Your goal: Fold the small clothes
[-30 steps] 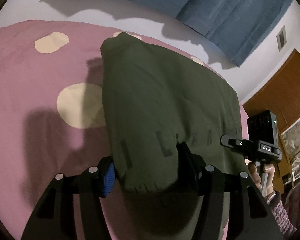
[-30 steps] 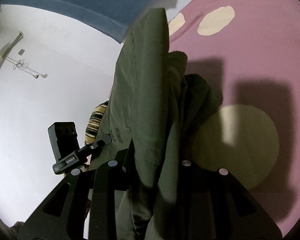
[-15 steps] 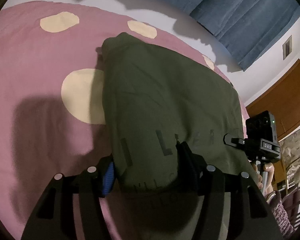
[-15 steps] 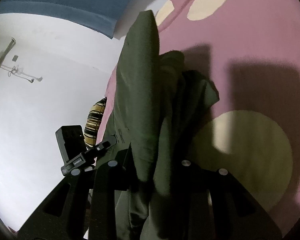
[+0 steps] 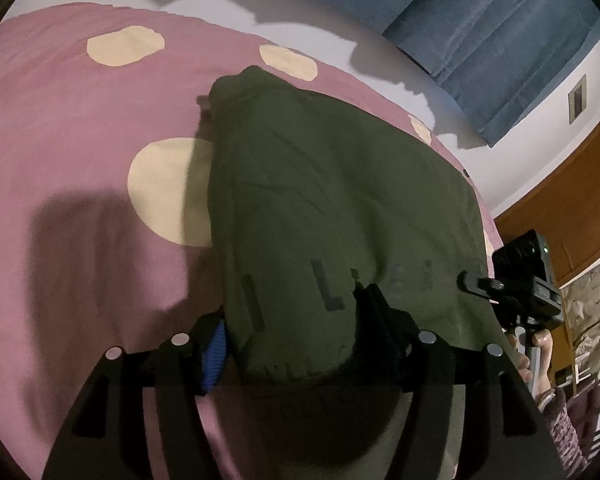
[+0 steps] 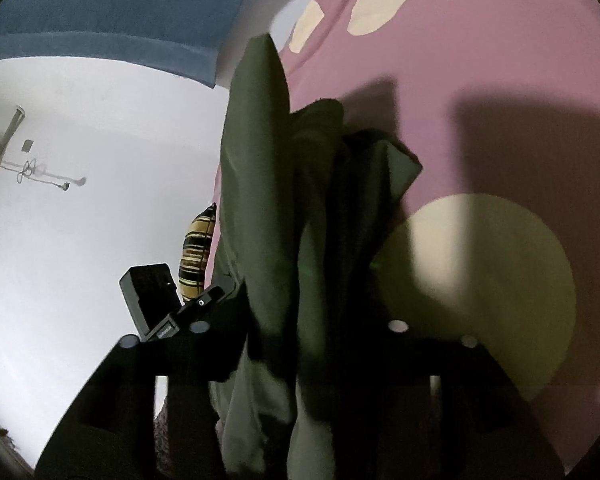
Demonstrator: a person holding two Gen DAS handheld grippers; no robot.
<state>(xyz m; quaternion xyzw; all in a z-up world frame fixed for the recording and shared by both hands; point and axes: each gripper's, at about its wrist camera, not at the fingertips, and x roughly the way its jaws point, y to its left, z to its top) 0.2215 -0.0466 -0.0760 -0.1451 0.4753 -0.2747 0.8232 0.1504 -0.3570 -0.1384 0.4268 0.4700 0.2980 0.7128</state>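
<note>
A: Left wrist view: the left gripper (image 5: 296, 332) is found clamped on one edge of the olive green garment (image 5: 340, 208). Dark block lettering is seen across the cloth just beyond the fingers.

B: Where is the garment carried?

A: It is held up above the pink bedspread (image 5: 72, 160), over the bed's side edge; a cream dot is partly covered by it. The right gripper (image 5: 512, 296) is seen at the garment's other side, held in the person's hand (image 5: 536, 344).

B: And the right wrist view?

A: The right gripper (image 6: 300, 340) is closed on a bunched edge of the garment (image 6: 256, 160), which hangs in folds. The left gripper (image 6: 168, 304) is seen past it, before a white wall (image 6: 80, 160). A blue curtain (image 6: 100, 0) is noted above.
</note>
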